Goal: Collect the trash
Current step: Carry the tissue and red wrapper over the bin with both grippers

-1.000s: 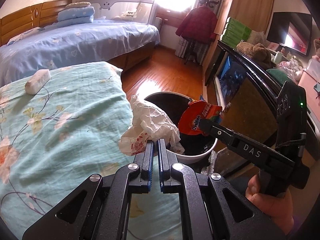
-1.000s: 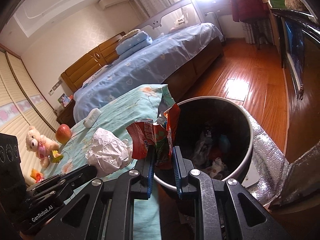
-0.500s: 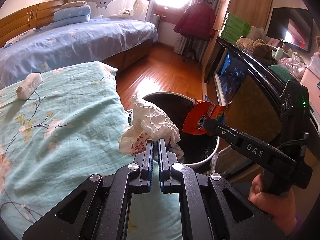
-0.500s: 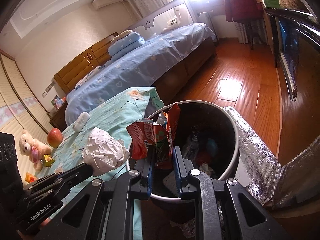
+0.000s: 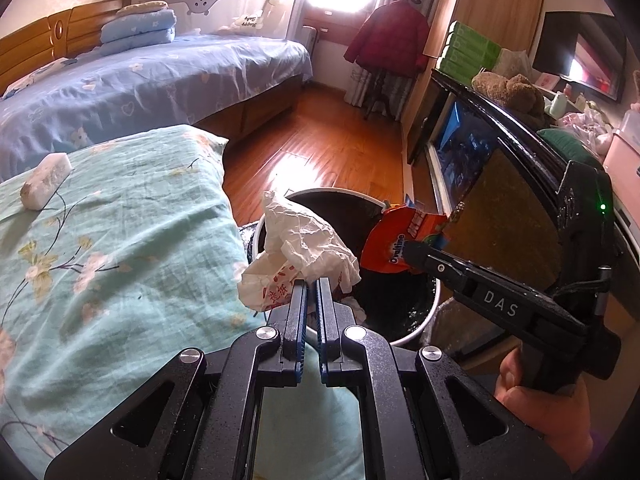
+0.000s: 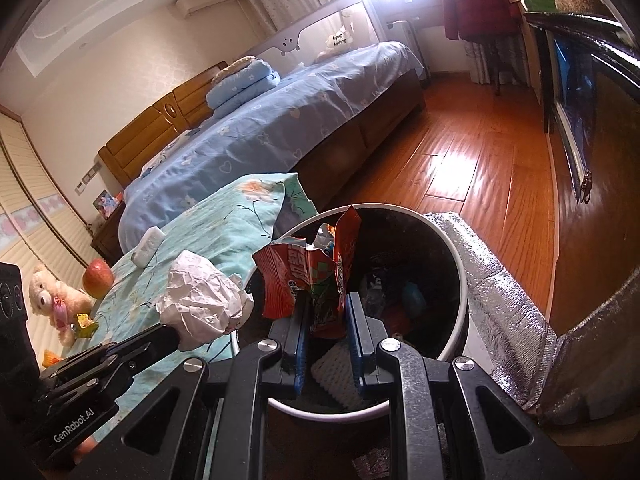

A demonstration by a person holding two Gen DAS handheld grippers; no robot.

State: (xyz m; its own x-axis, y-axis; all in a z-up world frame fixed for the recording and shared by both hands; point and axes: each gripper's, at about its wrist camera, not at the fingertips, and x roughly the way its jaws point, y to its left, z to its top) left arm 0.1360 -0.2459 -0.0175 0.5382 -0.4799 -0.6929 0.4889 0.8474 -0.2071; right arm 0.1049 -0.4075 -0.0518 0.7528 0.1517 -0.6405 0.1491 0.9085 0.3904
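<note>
Both hand-held grippers have advanced toward the trash bin [image 6: 460,292] over the last second, and the bin now fills more of each view.

1. Left hand-held gripper [image 5: 311,286]: clenched on a crumpled white paper wrapper [image 5: 304,252]. The wrapper stands directly ahead of the fingertips. It hangs over the near rim of the bin, at the edge of the floral bed cover [image 5: 120,240], and is not fully over the opening.
2. Right hand-held gripper [image 6: 326,312]: grasping a red snack packet [image 6: 312,276]. The packet projects upward and forward from the jaws. It sits above the bin opening, just inside the near rim. Other rubbish is visible at the bottom of the bin, ahead of and below the fingertips.

Assessment: the carry phase appears nearly complete. The red snack packet looks ready for release. The paper wrapper probably needs a short further move to the right, toward the bin centre, before release; otherwise it may fall on the rim or the bed cover.

Remaining items: a small white pack [image 5: 44,180] lies on the bed cover, well to the left of the left hand-held gripper. Whether it counts as trash cannot be determined.
</note>
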